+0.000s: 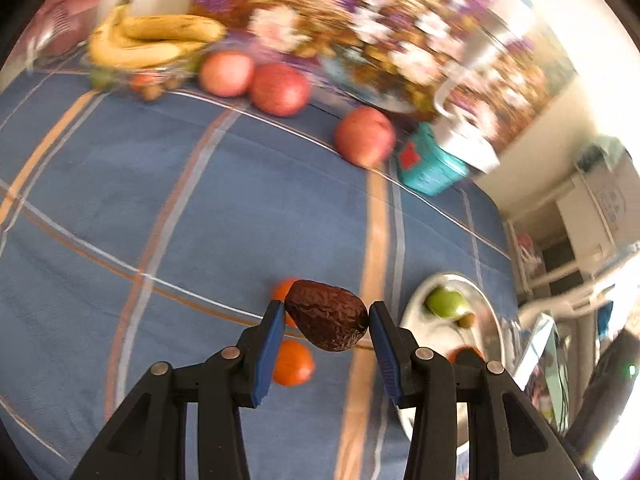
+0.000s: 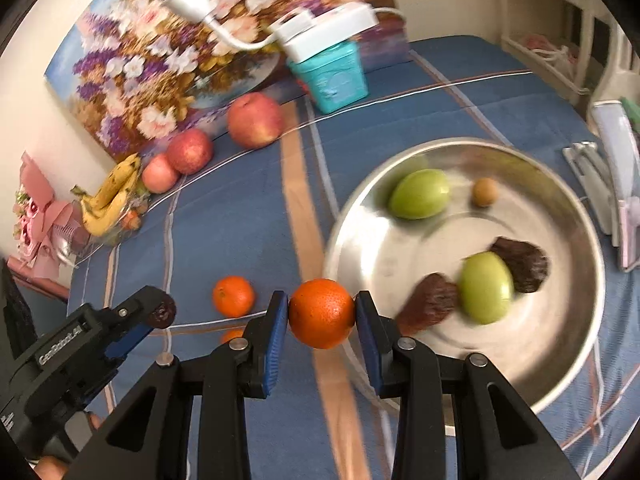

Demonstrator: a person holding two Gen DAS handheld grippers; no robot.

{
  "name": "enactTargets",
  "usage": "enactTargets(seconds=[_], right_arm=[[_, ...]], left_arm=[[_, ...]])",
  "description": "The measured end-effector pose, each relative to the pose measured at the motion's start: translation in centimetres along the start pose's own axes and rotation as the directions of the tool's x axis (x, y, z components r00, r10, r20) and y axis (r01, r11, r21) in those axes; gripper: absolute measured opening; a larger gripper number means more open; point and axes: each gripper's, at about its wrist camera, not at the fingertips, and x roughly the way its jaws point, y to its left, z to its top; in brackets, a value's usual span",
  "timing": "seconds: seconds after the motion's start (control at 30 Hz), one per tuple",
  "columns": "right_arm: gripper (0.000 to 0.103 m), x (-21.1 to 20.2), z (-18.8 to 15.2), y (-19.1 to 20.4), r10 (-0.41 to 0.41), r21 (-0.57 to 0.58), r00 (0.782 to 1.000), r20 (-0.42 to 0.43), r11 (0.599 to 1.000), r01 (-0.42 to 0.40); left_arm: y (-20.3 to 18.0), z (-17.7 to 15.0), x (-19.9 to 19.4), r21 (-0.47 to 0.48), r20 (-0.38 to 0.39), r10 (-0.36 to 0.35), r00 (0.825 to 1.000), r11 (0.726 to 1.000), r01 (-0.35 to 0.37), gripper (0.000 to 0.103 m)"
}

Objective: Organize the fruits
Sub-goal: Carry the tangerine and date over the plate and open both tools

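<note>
- Left wrist view: the left gripper (image 1: 327, 314) was closed on a wrinkled dark brown dried fruit (image 1: 328, 315), its blue pads (image 1: 269, 344) pressing both ends, holding it above a blue plaid cloth (image 1: 200, 200).
- Two oranges (image 1: 293, 362) lay on the cloth just behind and below the held fruit, partly hidden by it and by the left pad.
- A metal bowl (image 1: 494, 320) sat to the right, with a green fruit (image 1: 446, 302) and a small brown fruit (image 1: 466, 321) inside.
- Three red apples (image 1: 363, 136) lay along the far edge of the cloth, beside bananas (image 1: 152, 38) on a glass dish, in front of a flower painting (image 1: 360, 20); a teal box (image 1: 430, 168) stood near the apples.
- Right wrist view: the right gripper (image 2: 321, 314) was clamped on an orange (image 2: 321, 313), gripped between both blue pads, just left of the bowl's rim (image 2: 340, 232).
- Inside the bowl lay two green fruits (image 2: 485, 288), two dark dried fruits (image 2: 430, 304) and the small brown fruit (image 2: 485, 192).
- Another orange (image 2: 233, 296) rested on the cloth, with a third mostly hidden behind the gripper.
- At the lower left, the left gripper (image 2: 160, 312) showed the dark fruit (image 2: 162, 313) at its tip.
</note>
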Motion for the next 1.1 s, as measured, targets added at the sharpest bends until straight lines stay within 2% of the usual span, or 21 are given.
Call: enactTargets(seconds=[0.17, 0.37, 0.63, 0.8, 0.87, 1.1], right_arm=[[0.036, -0.7, 1.0, -2.5, -0.061, 0.037, 0.997, 0.037, 0.998, 0.059], [0.036, -1.4, 2.2, -6.2, -0.108, 0.106, 0.991, 0.081, 0.989, 0.099], [0.036, -0.1, 3.1, -8.9, -0.084, 0.165, 0.994, 0.068, 0.984, 0.072], [0.036, 0.4, 3.0, -9.0, -0.079, 0.161, 0.996, 0.049, 0.984, 0.070], [0.037, 0.5, 3.0, -9.0, -0.079, 0.159, 0.996, 0.047, 0.985, 0.071], [0.037, 0.4, 3.0, -9.1, -0.071, 0.161, 0.996, 0.046, 0.985, 0.062]], left_arm=[[-3.9, -1.4, 1.6, 0.074, -0.056, -0.079, 0.995, 0.994, 0.083, 0.046], [-7.1, -2.8, 3.6, 0.152, -0.084, -0.095, 0.992, 0.983, 0.107, 0.046], [-8.6, -3.8, 5.6, 0.208, -0.106, -0.074, 0.992, 0.974, 0.094, 0.047], [-9.2, -4.3, 5.9, 0.238, -0.118, -0.062, 0.991, 0.967, 0.089, 0.049], [-9.4, -4.4, 5.9, 0.244, -0.122, -0.063, 0.991, 0.965, 0.092, 0.053], [-9.3, -4.2, 5.4, 0.249, -0.115, -0.055, 0.992, 0.965, 0.083, 0.053]])
